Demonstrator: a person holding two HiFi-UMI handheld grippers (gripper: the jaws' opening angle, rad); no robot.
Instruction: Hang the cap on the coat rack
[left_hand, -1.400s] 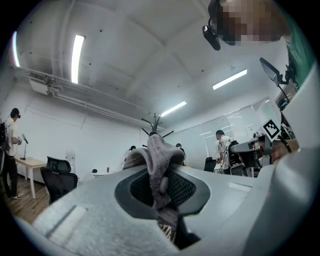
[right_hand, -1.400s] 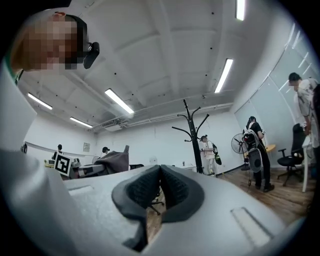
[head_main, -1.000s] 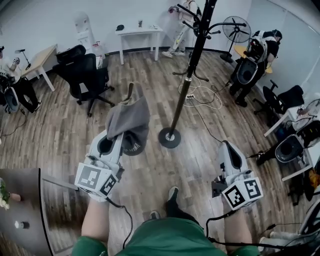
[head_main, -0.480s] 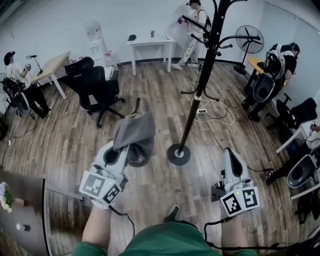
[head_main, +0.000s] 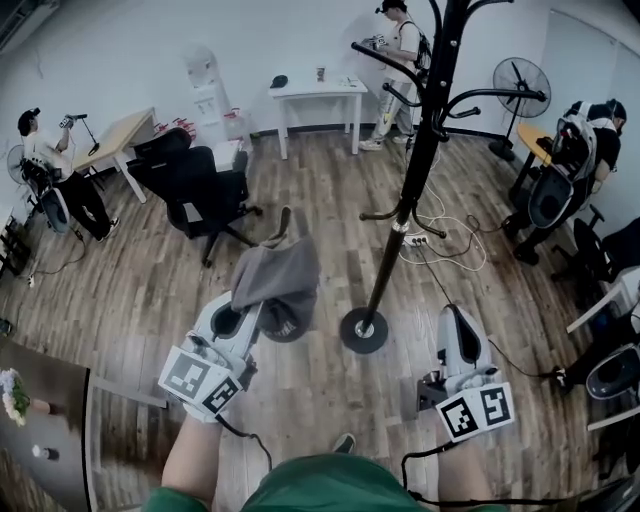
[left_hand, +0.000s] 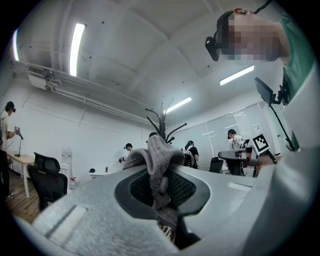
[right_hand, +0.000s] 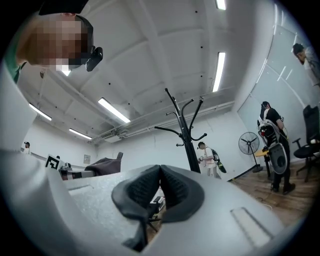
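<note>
A grey cap (head_main: 276, 273) hangs from my left gripper (head_main: 247, 300), whose jaws are shut on its fabric (left_hand: 159, 170); it droops ahead of the gripper, left of the rack. The black coat rack (head_main: 412, 170) stands on a round base (head_main: 363, 329) in the middle of the wooden floor, its hooks spreading high up (right_hand: 184, 117). In the left gripper view the rack (left_hand: 162, 120) shows straight behind the cap. My right gripper (head_main: 458, 335) is held low, to the right of the base, jaws together (right_hand: 160, 186) with nothing between them.
Black office chairs (head_main: 205, 195) stand at the left, a white table (head_main: 318, 95) against the far wall. Cables (head_main: 440, 230) lie on the floor behind the rack. A fan (head_main: 522, 85) and several people stand around the room's edges. A dark table corner (head_main: 45, 430) is at lower left.
The view has drawn nearer to the rack, whose base has shifted slightly right and down. Both grippers keep their hold and place; the cap stays pinched in the left one.
</note>
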